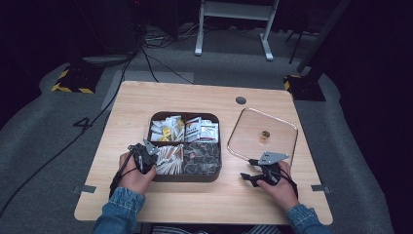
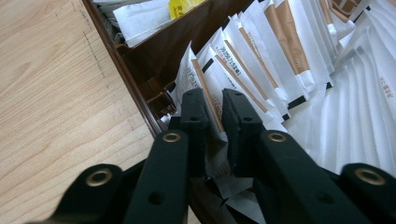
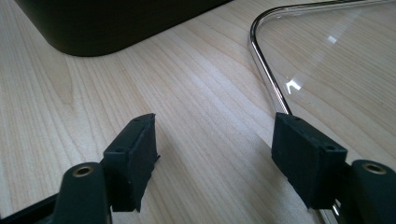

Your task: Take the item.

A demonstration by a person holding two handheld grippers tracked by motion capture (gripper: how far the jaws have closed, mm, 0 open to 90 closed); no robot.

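Left tool pinched on a sugar sachet in the box.
I held the sachet upright between narrow jaws; right tool sat wide, empty, beside the glass lid.

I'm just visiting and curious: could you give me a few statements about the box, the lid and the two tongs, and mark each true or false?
1. The left tongs are closed on a sugar packet in the compartment box. True.
2. The right tongs grip the glass lid. False: they are open over bare table beside its rim.
3. The lid covers the box. False: it lies on the table to the right of it.
4. The lid has a small gold knob. True.
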